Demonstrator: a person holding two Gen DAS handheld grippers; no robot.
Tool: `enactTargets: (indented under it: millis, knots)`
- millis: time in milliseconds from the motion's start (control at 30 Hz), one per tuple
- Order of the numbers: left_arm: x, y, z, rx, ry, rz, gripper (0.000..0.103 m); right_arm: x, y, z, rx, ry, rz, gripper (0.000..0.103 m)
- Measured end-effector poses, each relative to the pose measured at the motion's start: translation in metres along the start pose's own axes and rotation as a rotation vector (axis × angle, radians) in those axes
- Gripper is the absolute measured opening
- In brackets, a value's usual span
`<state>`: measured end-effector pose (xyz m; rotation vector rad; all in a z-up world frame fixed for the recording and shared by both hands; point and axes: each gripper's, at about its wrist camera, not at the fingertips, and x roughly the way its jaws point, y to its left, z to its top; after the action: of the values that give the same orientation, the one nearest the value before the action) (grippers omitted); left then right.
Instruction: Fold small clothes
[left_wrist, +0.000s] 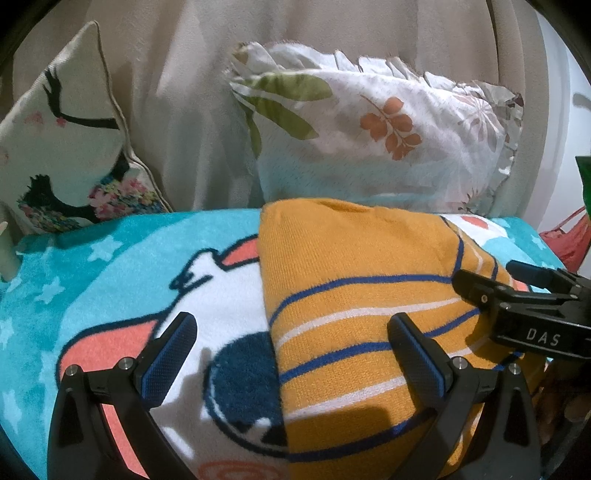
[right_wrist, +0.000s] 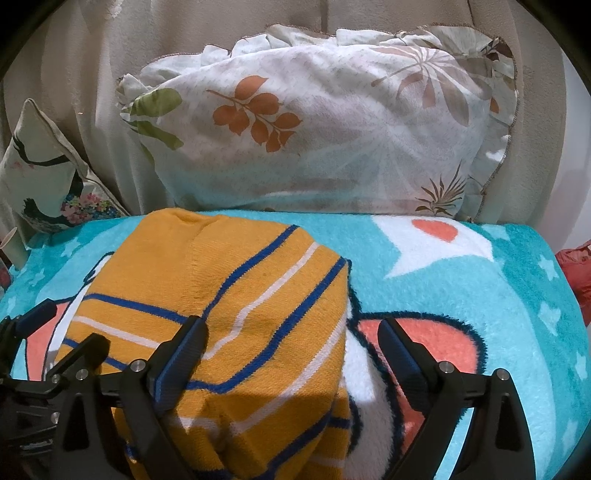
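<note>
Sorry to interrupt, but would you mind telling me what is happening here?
A person with a handheld gripper in each hand is folding a small mustard-yellow striped sweater on a turquoise cartoon blanket. The sweater lies folded into a compact bundle. The left gripper and right gripper both hover over it with jaws open, gripping nothing. A leaf-print pillow leans behind.

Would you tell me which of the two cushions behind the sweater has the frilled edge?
The white leaf-print cushion directly behind the sweater; the bird-print cushion to its left has plain piped edges.
</note>
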<state>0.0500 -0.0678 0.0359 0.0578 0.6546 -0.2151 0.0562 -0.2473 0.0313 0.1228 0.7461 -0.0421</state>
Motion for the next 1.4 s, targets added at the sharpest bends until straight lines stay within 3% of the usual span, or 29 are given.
enactTargets:
  millis: [100, 233, 400, 567, 700, 767, 900, 1100, 1267, 1400]
  knots:
    - [-0.015, 0.003, 0.000, -0.014, -0.077, 0.061, 0.103, 0.002, -0.002, -0.002, 0.009, -0.009, -0.004, 0.099]
    - [-0.056, 0.012, 0.001, -0.063, -0.240, 0.162, 0.103, -0.001, 0.000, -0.004, -0.011, -0.044, -0.004, 0.099]
    - [-0.136, 0.036, -0.017, -0.209, -0.356, 0.156, 0.103, -0.051, 0.003, -0.015, -0.036, -0.124, 0.022, 0.099]
    - [-0.213, 0.037, -0.043, -0.199, -0.474, 0.238, 0.103, -0.108, 0.001, -0.049, -0.009, -0.183, 0.048, 0.099]
    - [-0.258, 0.031, -0.069, -0.182, -0.562, 0.190, 0.103, -0.138, -0.011, -0.085, 0.094, -0.178, 0.074, 0.099]
    - [-0.266, 0.027, -0.078, -0.171, -0.512, 0.133, 0.103, -0.147, -0.015, -0.098, 0.125, -0.164, 0.087, 0.099]
    - [-0.253, 0.019, -0.090, -0.147, -0.317, 0.016, 0.103, -0.164, -0.024, -0.122, 0.155, -0.144, 0.069, 0.099]
    - [-0.212, 0.007, -0.116, -0.192, -0.073, 0.048, 0.103, -0.179, -0.019, -0.137, 0.078, -0.111, 0.024, 0.099]
    - [-0.195, 0.010, -0.133, -0.213, -0.006, 0.062, 0.103, -0.182, -0.008, -0.149, -0.102, -0.090, -0.100, 0.099]
    - [-0.190, 0.021, -0.134, -0.242, 0.007, 0.060, 0.103, -0.188, -0.012, -0.145, -0.307, -0.103, -0.262, 0.099]
